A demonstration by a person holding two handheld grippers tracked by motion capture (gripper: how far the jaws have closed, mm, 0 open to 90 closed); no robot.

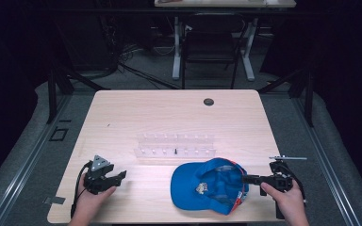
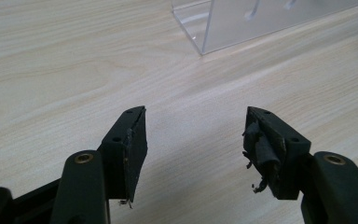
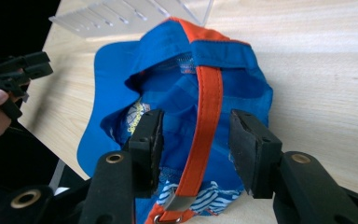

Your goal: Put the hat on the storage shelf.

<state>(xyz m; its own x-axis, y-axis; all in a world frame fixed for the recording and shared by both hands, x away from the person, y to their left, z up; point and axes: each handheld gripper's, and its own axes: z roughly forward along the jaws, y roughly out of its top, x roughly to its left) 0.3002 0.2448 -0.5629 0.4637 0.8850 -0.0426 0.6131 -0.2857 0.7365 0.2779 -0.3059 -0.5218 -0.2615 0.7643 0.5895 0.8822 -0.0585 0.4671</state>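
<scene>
Jaws of the left gripper (image 1: 115, 179) stand wide over bare table (image 1: 136, 108), holding nothing. Right of it lies the blue cap (image 1: 207, 186), and the right gripper (image 3: 196, 140) gapes around its orange strap (image 3: 208, 107), unclenched. A clear rack (image 1: 175, 146) sits behind; a dark room surrounds.
</scene>
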